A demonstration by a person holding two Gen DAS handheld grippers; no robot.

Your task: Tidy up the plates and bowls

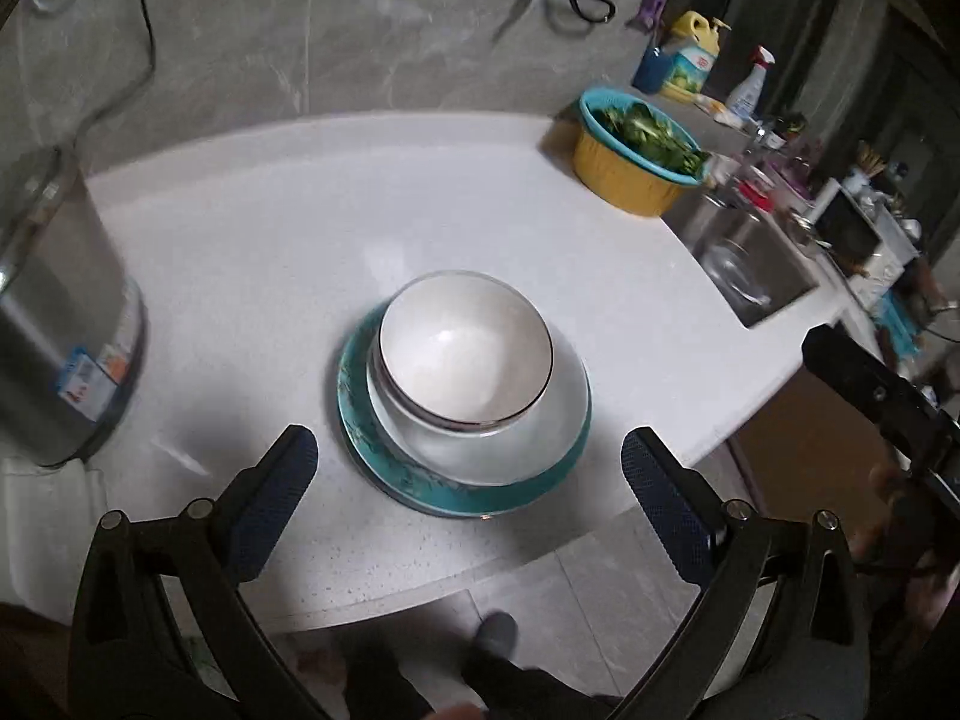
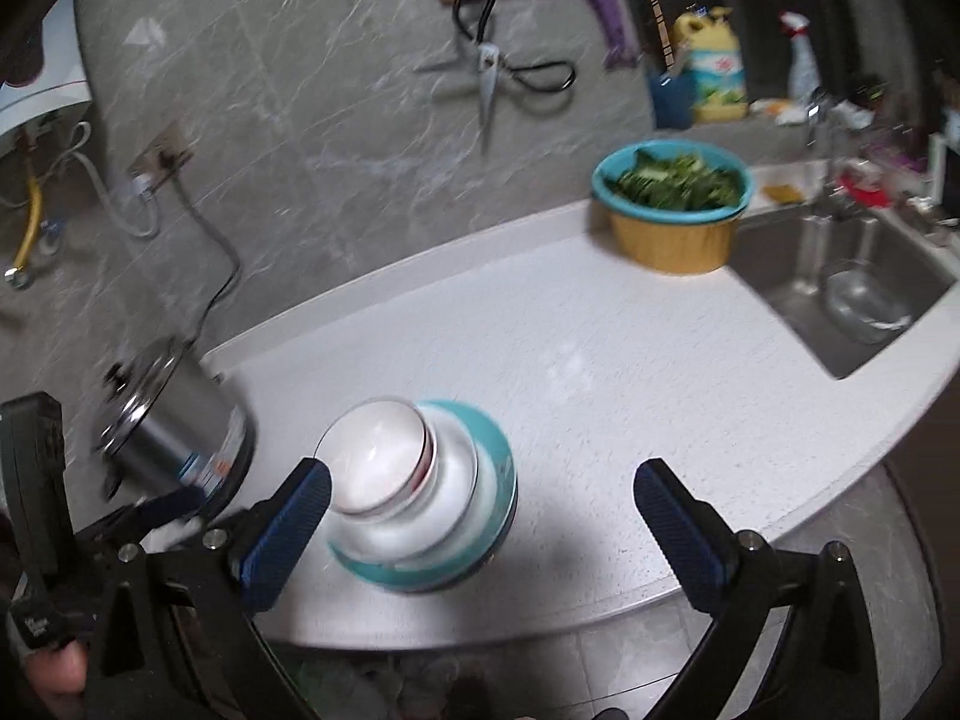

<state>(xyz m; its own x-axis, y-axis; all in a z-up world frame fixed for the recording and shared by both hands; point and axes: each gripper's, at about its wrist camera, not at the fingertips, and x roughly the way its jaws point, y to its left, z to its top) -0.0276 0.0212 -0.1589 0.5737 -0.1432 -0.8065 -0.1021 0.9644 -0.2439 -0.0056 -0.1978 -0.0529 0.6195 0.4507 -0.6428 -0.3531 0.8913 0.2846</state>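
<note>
A white bowl (image 1: 465,354) with a thin dark rim sits in a pale shallow dish (image 1: 564,414), which rests on a teal plate (image 1: 468,495) on the white counter (image 1: 252,252). My left gripper (image 1: 468,462) hangs open above the stack's near side, touching nothing. In the right wrist view the same stack is blurred: the bowl (image 2: 375,456), the pale dish (image 2: 450,480), the teal plate (image 2: 498,456). My right gripper (image 2: 480,486) is open, apart from the stack, its left finger (image 2: 288,528) in front of the bowl's edge.
A steel pot (image 1: 60,330) with a glass lid stands left of the stack. At the back right is a yellow basin (image 1: 624,174) holding a teal colander of greens. A steel sink (image 2: 840,294) with a glass bowl lies right. Scissors (image 2: 489,78) hang on the wall.
</note>
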